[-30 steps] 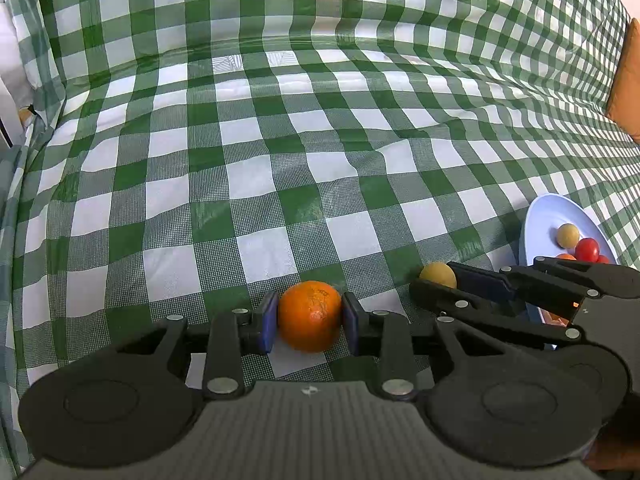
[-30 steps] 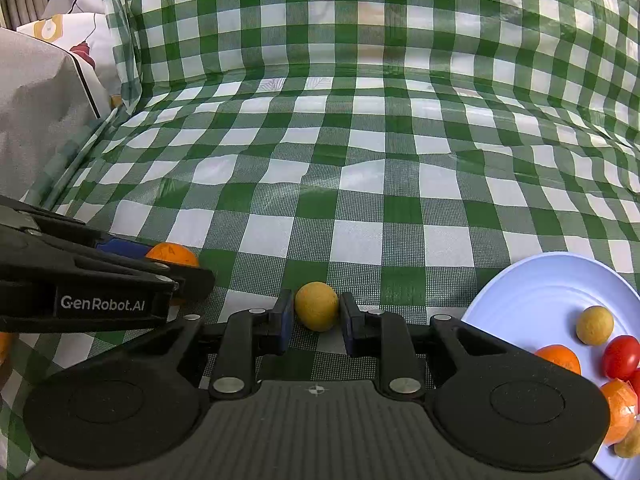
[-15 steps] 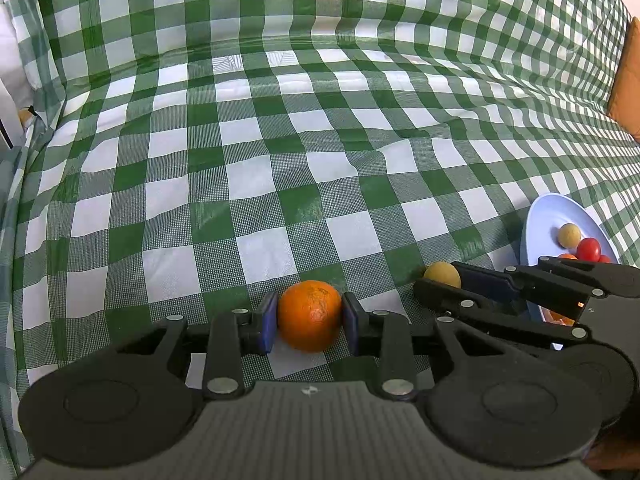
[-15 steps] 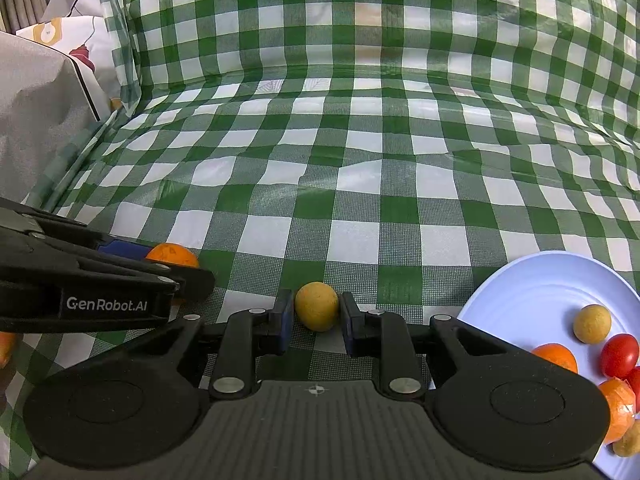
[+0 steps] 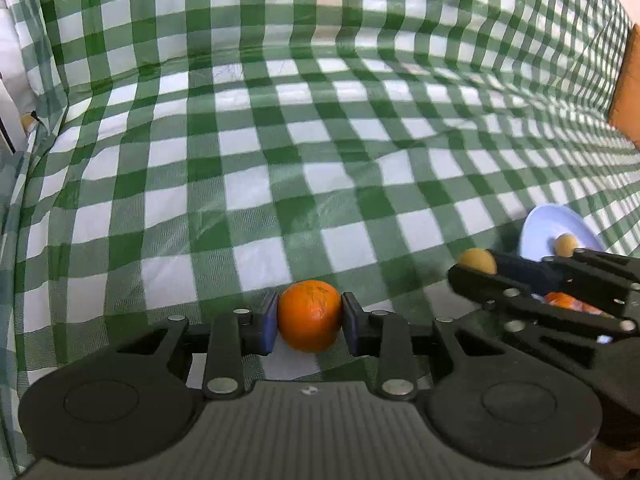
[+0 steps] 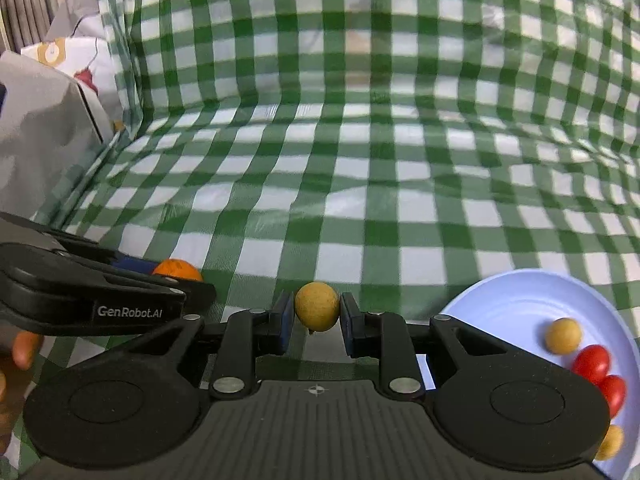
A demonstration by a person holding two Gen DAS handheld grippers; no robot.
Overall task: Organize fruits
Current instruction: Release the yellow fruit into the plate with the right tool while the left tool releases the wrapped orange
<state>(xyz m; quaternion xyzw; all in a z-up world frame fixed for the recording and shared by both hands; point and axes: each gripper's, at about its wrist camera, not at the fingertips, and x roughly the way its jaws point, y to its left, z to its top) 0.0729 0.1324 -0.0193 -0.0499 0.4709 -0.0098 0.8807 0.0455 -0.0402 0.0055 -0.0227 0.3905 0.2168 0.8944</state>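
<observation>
Right up close, our left claw (image 5: 309, 318) is pinching an orange (image 5: 309, 315), pads pressed to both its sides. Just beside it, our right claw (image 6: 316, 312) is clamped on a small yellow round fruit (image 6: 317, 306), perhaps a little lemon; we can't name it for sure. Both fruits sit low over the green-and-white checked cloth (image 6: 344, 184) covering the tabletop; whether they touch it, we can't tell.

A touch further right, the pale blue plate (image 6: 516, 300) already carries a share of the crop: another small yellow fruit (image 6: 563, 335), two cherry tomatoes (image 6: 591, 363), and one more yellow one at the edge of the right wrist view. So we judge the job well under way, with these two gripped fruits yet to reach the plate.

Writing? "GenRobot.AI" in white on the left claw's side, clear in the right wrist view. Beyond that, only open checked cloth, running up the back.
</observation>
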